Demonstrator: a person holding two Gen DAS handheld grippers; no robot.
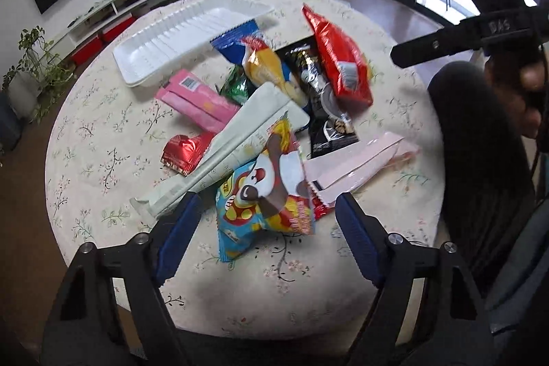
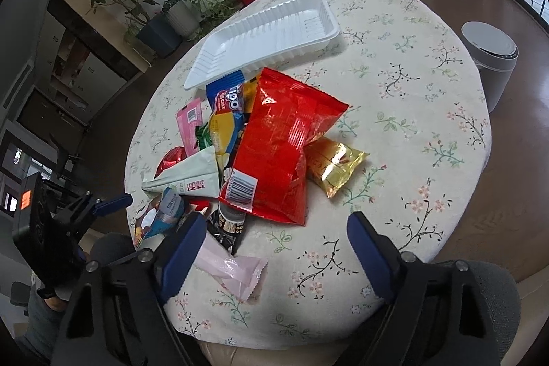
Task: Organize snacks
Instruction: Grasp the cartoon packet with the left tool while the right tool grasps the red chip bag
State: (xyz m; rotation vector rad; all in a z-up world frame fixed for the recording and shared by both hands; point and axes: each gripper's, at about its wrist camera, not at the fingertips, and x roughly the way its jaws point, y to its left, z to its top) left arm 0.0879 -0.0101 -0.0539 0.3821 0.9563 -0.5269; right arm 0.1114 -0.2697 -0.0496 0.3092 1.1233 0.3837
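A heap of snack packets lies on the round table (image 2: 429, 84) with the flowered cloth, and the white tray (image 2: 264, 36) serves as the landmark: the heap starts right at the tray's near long edge and spreads toward the cameras.

Touching that edge is a blue packet (image 2: 224, 95). Just nearer than it the big red bag (image 2: 281, 146) lies on top of the pile, barcode end toward the camera. A gold packet (image 2: 334, 165) pokes out from under the red bag on the side away from the tray's left end. A yellow bag (image 1: 267, 67) and a small green packet (image 1: 236, 84) sit beside the blue one, with a black packet (image 1: 326, 112) under the red bag's edge. A bright pink packet (image 1: 197, 100) lies just off the tray's near edge, and a small red foil packet (image 1: 187, 151) lies farther out from it. A long white packet (image 1: 226, 153) runs slantwise away from the tray, partly over the others. Farthest from the tray are the cartoon-printed bag (image 1: 271, 187) and a pale pink packet (image 2: 233, 266).

The left gripper (image 1: 264, 228) hangs over the cartoon-printed bag's near end, fingers spread apart and grasping nothing; the bag lies between them without contact. The right gripper (image 2: 271, 246) hovers over the pale pink packet's side of the heap, its left fingertip (image 2: 185, 239) overlapping that packet in view, fingers released and holding nothing.

Beyond the table, past the tray's right end, a white bin (image 2: 490, 57) stands on the floor.
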